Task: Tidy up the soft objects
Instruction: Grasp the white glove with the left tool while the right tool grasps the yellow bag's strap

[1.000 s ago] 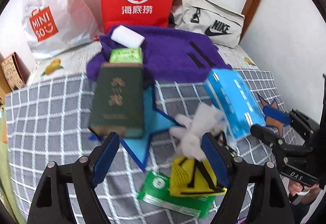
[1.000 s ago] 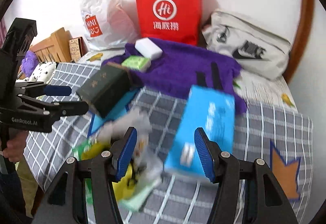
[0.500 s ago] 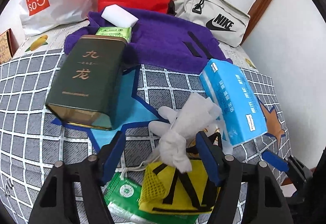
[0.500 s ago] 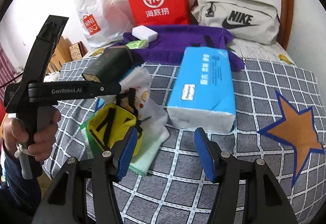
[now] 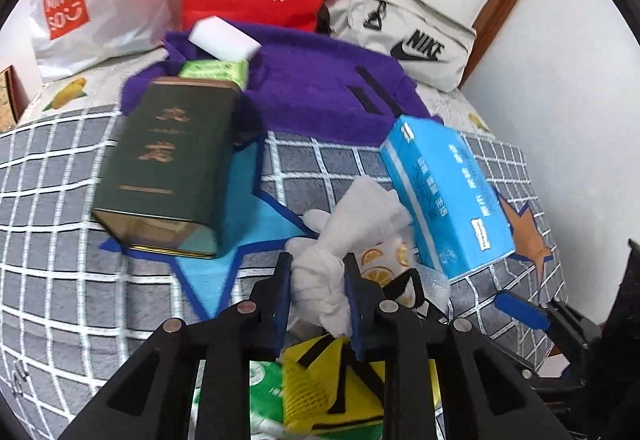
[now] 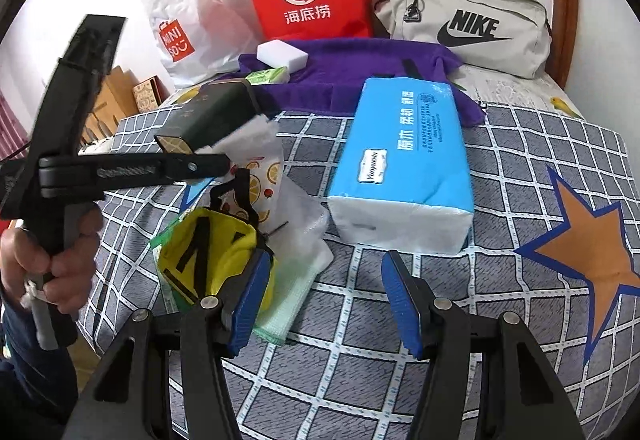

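Left wrist view: the left gripper point(image 5: 318, 272) has just been closing, and its fingers point(image 5: 283, 282) now pinch a crumpled white cloth point(image 5: 344, 232) between them, at the near edge of the pile on the bed point(image 5: 48, 280). The cloth's lower folds are hidden behind the fingers, and its upper part rises free toward the blue tissue pack point(image 5: 448, 195). A yellow mesh bag point(image 5: 320, 388) and a green packet point(image 5: 264, 384) beneath are largely covered by the gripper frame. The dark green tin point(image 5: 168, 163) and the far things are blurred. At the right edge only part of the right gripper shows.

Right wrist view: the right gripper point(image 6: 326, 296) stands open over the checked cover, nothing between its fingers point(image 6: 250, 304); its left finger lies just beside the mesh bag, and the tissue pack sits just beyond the gap. A hand point(image 6: 52, 260) holds the left gripper's handle at the left; its fingertips are hard to make out.
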{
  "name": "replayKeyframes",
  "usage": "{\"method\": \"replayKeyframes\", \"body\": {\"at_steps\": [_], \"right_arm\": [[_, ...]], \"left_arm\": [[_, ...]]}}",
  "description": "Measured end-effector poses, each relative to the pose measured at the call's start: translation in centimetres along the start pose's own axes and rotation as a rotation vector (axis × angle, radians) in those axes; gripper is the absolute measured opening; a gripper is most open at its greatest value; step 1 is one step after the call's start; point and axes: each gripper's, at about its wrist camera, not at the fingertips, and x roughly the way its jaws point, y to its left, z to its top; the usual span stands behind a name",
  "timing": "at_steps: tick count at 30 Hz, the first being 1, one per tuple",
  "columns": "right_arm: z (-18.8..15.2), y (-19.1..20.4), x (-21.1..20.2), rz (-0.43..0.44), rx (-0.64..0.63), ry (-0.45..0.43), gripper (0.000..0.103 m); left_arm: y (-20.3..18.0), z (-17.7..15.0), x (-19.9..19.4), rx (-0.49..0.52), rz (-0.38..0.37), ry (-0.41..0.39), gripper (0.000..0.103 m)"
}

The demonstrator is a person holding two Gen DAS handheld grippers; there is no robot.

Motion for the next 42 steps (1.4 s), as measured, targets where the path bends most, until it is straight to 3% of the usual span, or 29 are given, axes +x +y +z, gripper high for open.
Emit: {"method": "replayKeyframes", "body": {"at_steps": [14,19,27,29,32,39,42], "right_arm": [[-0.2,3.0,1.1,0.083,-0.033,0.030,0.058],[-0.1,3.4,2.7,0.079,-0.021,0.058,0.062],[-0.3,3.9,4.5,0.069,-0.014,0.084,0.062],[-0.3,3.8,4.3,0.067,-0.014,0.069,0.055],[-0.3,3.6,3.7,0.070,-0.020,0.043,0.038],[-0.3,2.5,1.3,0.052,-0.033,-0.007,0.033],[-0.6,1.8,1.5,0.035,-0.031,0.021,0.033]], "left_arm": [[4.4,-2.3,-4.0,-0.066,0.033,-0.034,0.023],[5.7,-3.9,-3.8,-0.071,0.113,-0.018,0.023],[9.0,-6.4,-3.2,-0.139,0.158,0.025,0.023],[9.6,-6.5,-3.2,-0.161,0.153,0.029,0.023],[9.8,-6.6,-3.0,-0.168,0.158,0.034,0.023],[9.6,-6.6,-2.7,-0.173,0.150,0.040,0.023],[9.6,-6.6,-2.6,-0.178,0.148,0.039,0.023]]}}
